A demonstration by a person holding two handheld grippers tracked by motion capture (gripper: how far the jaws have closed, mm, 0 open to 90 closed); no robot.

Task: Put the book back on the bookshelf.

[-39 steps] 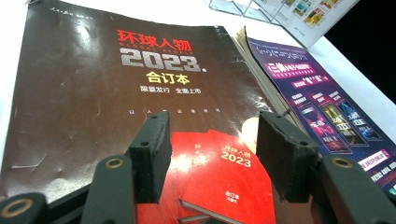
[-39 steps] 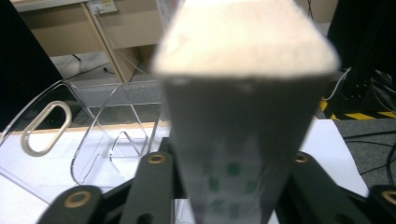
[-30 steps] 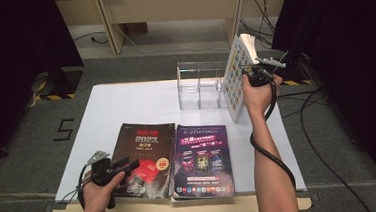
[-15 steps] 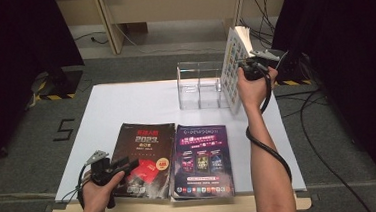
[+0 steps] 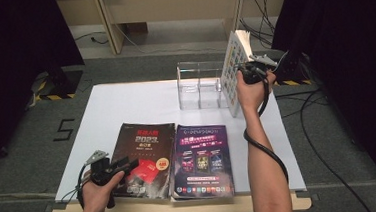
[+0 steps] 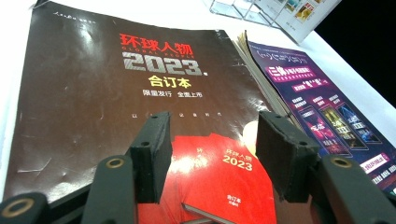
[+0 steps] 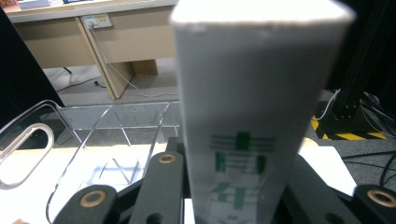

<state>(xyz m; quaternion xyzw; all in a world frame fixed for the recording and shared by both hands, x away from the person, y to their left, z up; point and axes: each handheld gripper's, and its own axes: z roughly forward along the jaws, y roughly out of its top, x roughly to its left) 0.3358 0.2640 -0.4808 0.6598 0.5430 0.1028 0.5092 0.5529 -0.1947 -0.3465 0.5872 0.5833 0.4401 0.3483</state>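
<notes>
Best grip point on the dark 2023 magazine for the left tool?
The dark brown 2023 magazine lies flat, its right edge against the purple magazine. Judging by that, take its free left or near edge, coming in low from the table's left side, one jaw slid underneath. The open left tool hovers over its cover.

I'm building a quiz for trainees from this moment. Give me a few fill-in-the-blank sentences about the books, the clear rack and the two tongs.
1. The right tongs hold a thick white book standing ____ beside the clear acrylic rack.
2. The dark brown magazine shows the year ____ in large digits.
3. The left tongs hover over that magazine with their jaws ____.
4. The purple magazine lies on the dark one's ____ side in the high view.

Missing words: upright; 2023; open; right
</notes>
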